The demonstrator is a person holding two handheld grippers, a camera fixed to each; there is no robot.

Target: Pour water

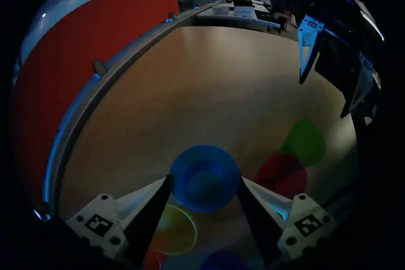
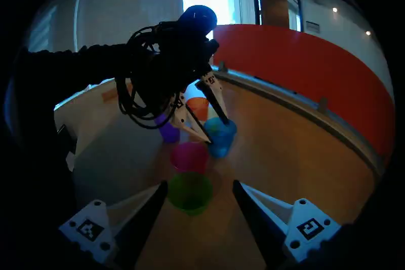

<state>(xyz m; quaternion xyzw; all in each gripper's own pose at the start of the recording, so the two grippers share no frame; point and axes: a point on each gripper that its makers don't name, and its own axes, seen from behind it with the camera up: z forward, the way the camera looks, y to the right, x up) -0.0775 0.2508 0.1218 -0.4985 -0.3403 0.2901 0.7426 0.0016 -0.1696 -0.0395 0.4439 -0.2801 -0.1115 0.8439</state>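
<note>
A wooden table (image 2: 283,168) spreads beneath both grippers, and a red partition (image 2: 314,67) runs along its far edge. In the right gripper view a dark sleeve (image 2: 66,67) reaches in from the left and holds the left gripper (image 2: 218,130), with black cables (image 2: 132,103) looped around it. Its 2 fingers are clamped on the blue cup (image 2: 221,138), 1 at each side of the rim. In the left gripper view that cup sits squarely between the fingertips, seen from above, with both tips touching its wall; whether it holds water cannot be told, nor whether it rests on the table or hangs just above it.

The right gripper (image 2: 200,185) has its fingers apart; the green cup (image 2: 191,192) stands on the table between the tips, with a clear gap between it and 1 finger.

5 cups cluster mid-table. The pink cup (image 2: 189,156) stands just beyond the green cup and near the blue cup; the purple cup (image 2: 168,131) is left of the blue cup; the orange cup (image 2: 198,108) is farthest back, partly hidden behind the left gripper.
</note>
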